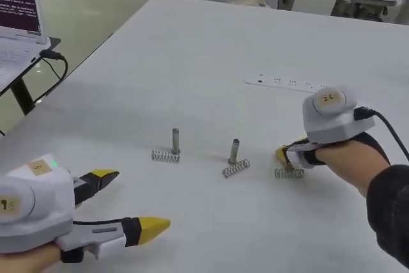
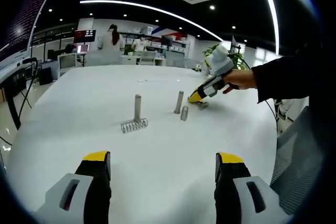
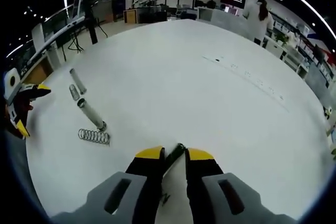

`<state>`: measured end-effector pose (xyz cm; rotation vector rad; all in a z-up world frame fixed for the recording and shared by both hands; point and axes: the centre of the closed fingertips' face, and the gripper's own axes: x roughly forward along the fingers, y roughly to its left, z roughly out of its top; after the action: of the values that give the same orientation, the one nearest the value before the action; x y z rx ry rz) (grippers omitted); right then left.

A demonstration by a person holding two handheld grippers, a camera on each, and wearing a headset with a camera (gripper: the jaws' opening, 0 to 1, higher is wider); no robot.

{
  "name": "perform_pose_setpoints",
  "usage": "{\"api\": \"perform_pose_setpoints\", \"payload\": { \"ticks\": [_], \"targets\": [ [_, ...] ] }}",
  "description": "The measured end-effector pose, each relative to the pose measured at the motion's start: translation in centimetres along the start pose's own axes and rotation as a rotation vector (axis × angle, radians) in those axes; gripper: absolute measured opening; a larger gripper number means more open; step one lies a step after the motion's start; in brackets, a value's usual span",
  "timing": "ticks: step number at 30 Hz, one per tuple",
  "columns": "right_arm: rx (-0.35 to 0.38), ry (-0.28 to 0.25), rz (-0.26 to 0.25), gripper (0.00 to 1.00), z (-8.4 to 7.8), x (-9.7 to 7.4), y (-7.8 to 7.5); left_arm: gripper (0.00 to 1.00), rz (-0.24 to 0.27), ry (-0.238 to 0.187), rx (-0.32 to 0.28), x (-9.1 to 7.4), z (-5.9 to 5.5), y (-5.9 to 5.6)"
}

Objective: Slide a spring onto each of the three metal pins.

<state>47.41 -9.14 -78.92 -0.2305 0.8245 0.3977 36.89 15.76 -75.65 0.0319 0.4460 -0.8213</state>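
At the far left an open silver laptop (image 1: 16,11) with a black cable (image 1: 54,55) was cut off by the frame. The left gripper (image 1: 128,199) was held low at the near side of the broad white table (image 1: 192,49), its yellow-tipped jaws spread wide with nothing between them. Ahead of it the left steel pin (image 1: 175,140) stood upright, with the first coiled wire spring (image 1: 165,156) lying on its side against its base. Further right the middle steel pin (image 1: 234,151) also stood upright, and the second wire spring (image 1: 236,168) lay tilted just beside it. The right gripper (image 1: 291,155) reached down to the tabletop, its jaws narrowed onto the slim grey third pin (image 3: 178,149). In the head view that pin was mostly hidden behind the tips, so I could not tell whether it stood on the table. The third wire spring (image 1: 289,173) lay flat just beside those tips. Beyond, well apart, lay a long white power strip (image 1: 287,82).
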Motion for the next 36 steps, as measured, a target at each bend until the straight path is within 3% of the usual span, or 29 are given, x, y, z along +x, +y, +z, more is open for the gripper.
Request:
{"api": "perform_pose_setpoints", "payload": {
  "ticks": [15, 27, 36],
  "targets": [
    [0.032, 0.018, 0.016, 0.09, 0.1, 0.4, -0.1, 0.78, 0.006, 0.000, -0.001, -0.2, 0.1, -0.2],
    [-0.009, 0.039, 0.009, 0.06, 0.0, 0.3, -0.2, 0.78, 0.010, -0.002, 0.001, -0.3, 0.2, -0.1],
    [-0.006, 0.008, 0.010, 0.06, 0.7, -0.7, -0.4, 0.77, 0.007, -0.004, 0.006, -0.3, 0.3, 0.2]
  ]
}}
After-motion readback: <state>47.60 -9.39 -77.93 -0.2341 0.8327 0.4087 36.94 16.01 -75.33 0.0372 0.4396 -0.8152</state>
